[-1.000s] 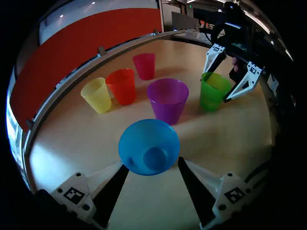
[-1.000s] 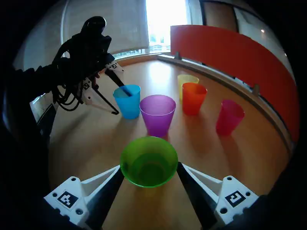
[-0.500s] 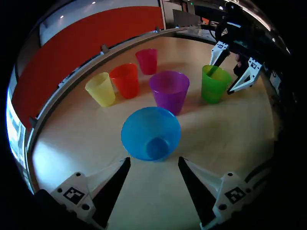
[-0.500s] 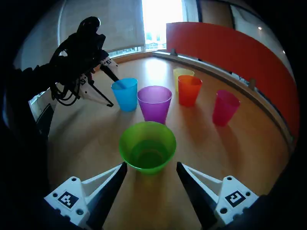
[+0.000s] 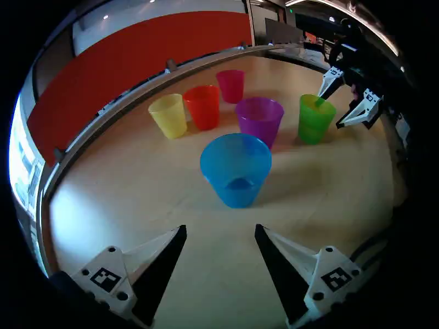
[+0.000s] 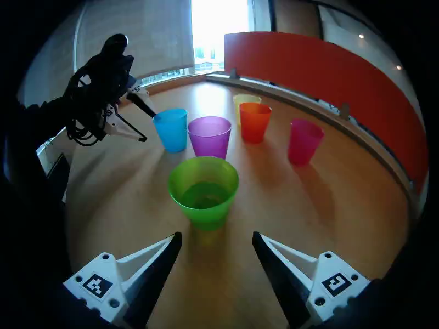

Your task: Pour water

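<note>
My left tongs are spread wide with nothing between them. A blue translucent plastic cup stands upright on the pale wooden worktop, ahead of the tips and apart from both. There's a darker level low inside it, maybe a little water, I can't be sure. My right tongs are also wide apart and empty. A green translucent plastic cup stands upright ahead of them, untouched, with a darker pool at its bottom too. A purple translucent plastic cup stands near both cups. Behind it, towards the worktop's far edge, is a row: a yellow plastic cup, an orange-red plastic cup just beside it, and a pink plastic cup a bit apart. A red panel runs behind that edge. In the right gripper view there's a bright window at the back, and the left tongs show dark, tips near the blue cup. In the left gripper view the right tongs sit at the green cup, one finger near its rim. I can't tell if it's touching.
</note>
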